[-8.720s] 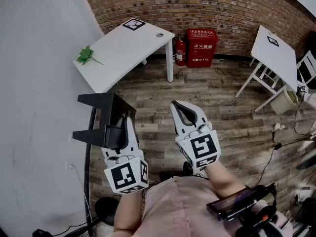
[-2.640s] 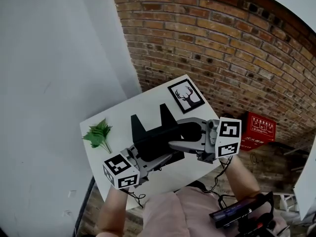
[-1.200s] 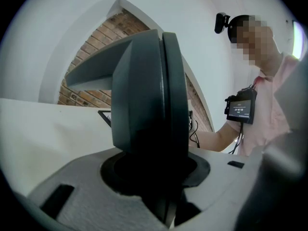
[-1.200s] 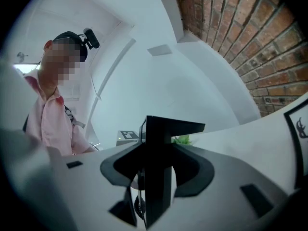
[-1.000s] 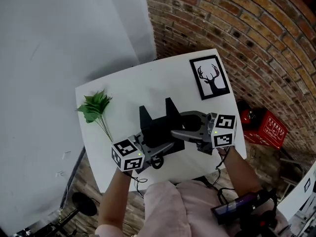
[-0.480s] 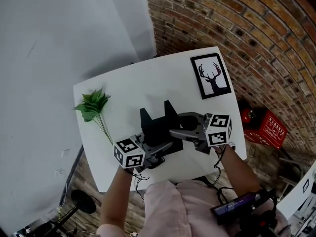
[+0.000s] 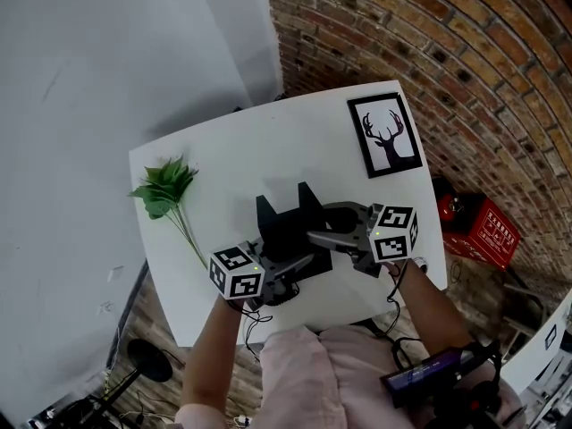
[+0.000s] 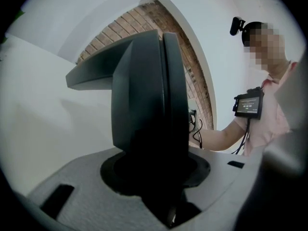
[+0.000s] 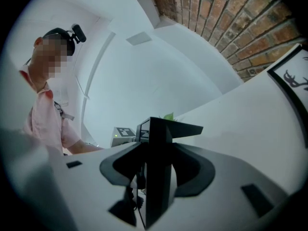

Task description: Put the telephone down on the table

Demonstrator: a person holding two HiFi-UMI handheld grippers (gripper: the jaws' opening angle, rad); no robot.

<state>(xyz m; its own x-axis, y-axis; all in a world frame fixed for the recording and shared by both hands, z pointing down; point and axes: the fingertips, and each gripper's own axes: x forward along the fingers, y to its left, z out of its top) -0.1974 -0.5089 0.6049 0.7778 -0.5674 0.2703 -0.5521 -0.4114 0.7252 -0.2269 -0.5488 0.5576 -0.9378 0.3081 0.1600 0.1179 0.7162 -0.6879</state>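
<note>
The telephone (image 7: 290,232), a black angular piece, is over the near middle of the white table (image 7: 268,146), carried between the two tongs. Its two pointed uprights aim toward the far edge of the table, and its body runs roughly left to right between the grippers, tilted a little so the left end sits nearer. Whether its underside touches the table top cannot be told from here.

The left gripper (image 7: 297,263) comes in from the near left and is clenched on the telephone's near left part; in the left gripper view the dark body stands on edge and fills the space between the jaws, with a flat wing jutting out to the left. The right gripper (image 7: 322,226) reaches in from the right and grasps a thin black plate of the telephone (seen edge-on in the right gripper view, upright between the jaws).

A green leafy sprig (image 7: 165,190) lies on the left side of the table, well apart from the telephone, its stem (image 7: 190,237) running toward the near edge. A framed deer picture (image 7: 386,135) lies flat at the far right corner, also apart. The table under and around the telephone is bare white. A brick wall (image 7: 465,70) rises beyond the table, and a red box (image 7: 483,232) sits on the floor to its right.
</note>
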